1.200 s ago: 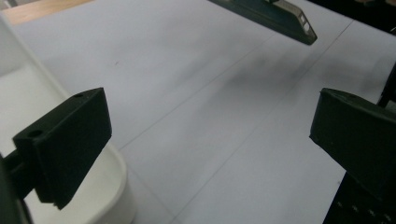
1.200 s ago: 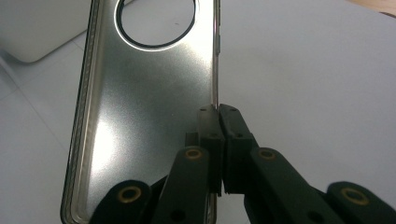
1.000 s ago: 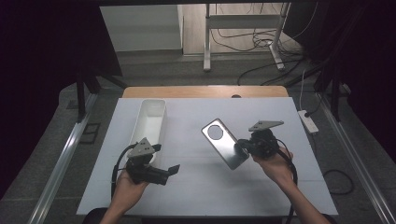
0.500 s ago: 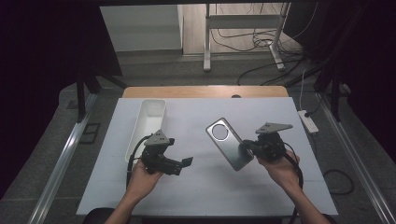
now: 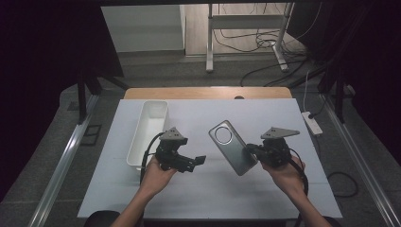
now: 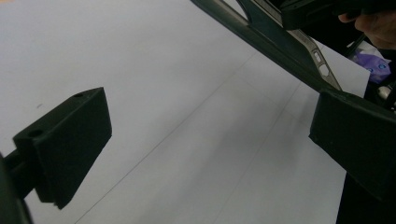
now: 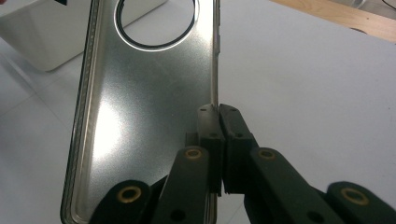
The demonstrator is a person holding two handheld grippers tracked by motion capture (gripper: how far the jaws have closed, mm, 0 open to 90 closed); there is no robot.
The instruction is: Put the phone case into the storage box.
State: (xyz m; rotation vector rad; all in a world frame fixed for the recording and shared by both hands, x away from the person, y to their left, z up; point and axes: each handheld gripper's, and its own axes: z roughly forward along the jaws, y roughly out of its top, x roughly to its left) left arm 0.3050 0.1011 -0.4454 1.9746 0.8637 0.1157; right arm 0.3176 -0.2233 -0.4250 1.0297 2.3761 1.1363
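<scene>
A silver-grey phone case [image 5: 231,145] with a round camera hole hangs tilted above the white table sheet [image 5: 213,194]. My right gripper [image 5: 249,151] is shut on its right edge; in the right gripper view the two jaws pinch the rim of the case [image 7: 140,93] at the gripper tip [image 7: 218,116]. To the case's left, my left gripper [image 5: 198,161] is open and points at it. In the left gripper view, the left gripper [image 6: 210,140] has its jaws wide apart with nothing between them, and the case's edge [image 6: 280,42] crosses the upper right.
A long white bin [image 5: 149,126] stands at the left of the sheet, just behind the left hand; its corner [image 7: 46,37] is seen past the case. A wooden table edge [image 5: 208,92] runs along the back. Cables and a power strip [image 5: 311,122] lie on the floor.
My left gripper has moved right and slightly away from the person, closer to the case. The right gripper and the case have drifted a little to the right.
</scene>
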